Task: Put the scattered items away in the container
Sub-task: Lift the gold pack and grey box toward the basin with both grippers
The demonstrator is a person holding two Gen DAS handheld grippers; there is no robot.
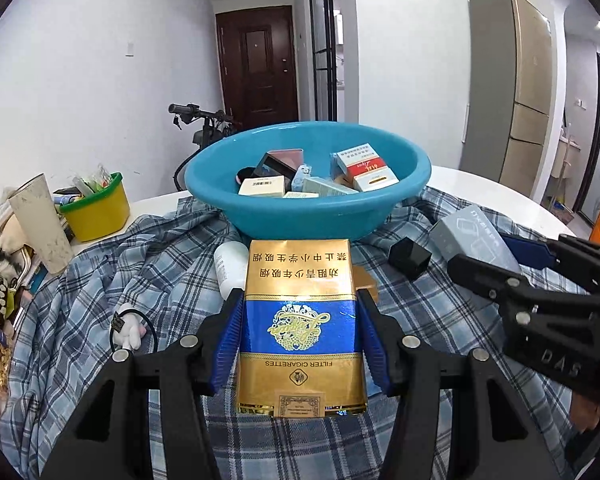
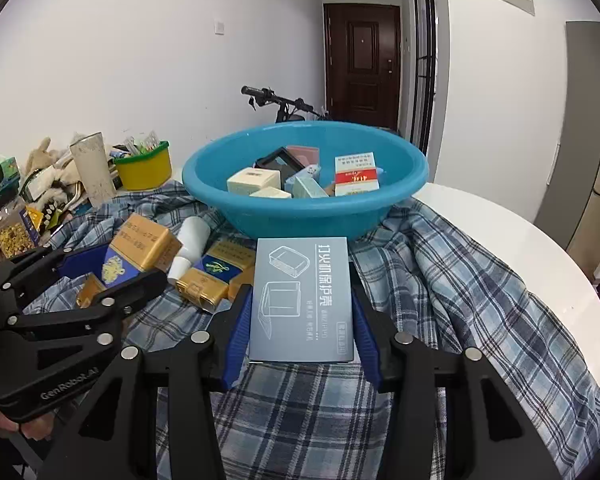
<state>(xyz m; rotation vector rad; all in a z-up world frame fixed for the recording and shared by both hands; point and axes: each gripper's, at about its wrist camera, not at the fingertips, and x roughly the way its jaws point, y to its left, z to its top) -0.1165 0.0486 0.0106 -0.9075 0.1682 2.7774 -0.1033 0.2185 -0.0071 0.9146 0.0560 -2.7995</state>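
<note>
A gold-and-blue cigarette pack (image 1: 300, 328) was gripped by the left tool (image 1: 300, 340), and a grey box (image 2: 302, 300) was clamped by the right tool (image 2: 302, 332). Both were held above the plaid cloth (image 2: 460, 288) on the counter (image 2: 520, 248), just before the blue basin (image 1: 306, 184), which was part-filled with small boxes.

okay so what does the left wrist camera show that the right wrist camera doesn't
Only the left wrist view shows the small black box on the plaid cloth and a white bunny charm. Only the right wrist view shows a second gold and blue pack lying by the white bottle. Both show the blue basin, the left tool shut on the gold cigarette carton, and the right tool shut on the grey box.
</note>
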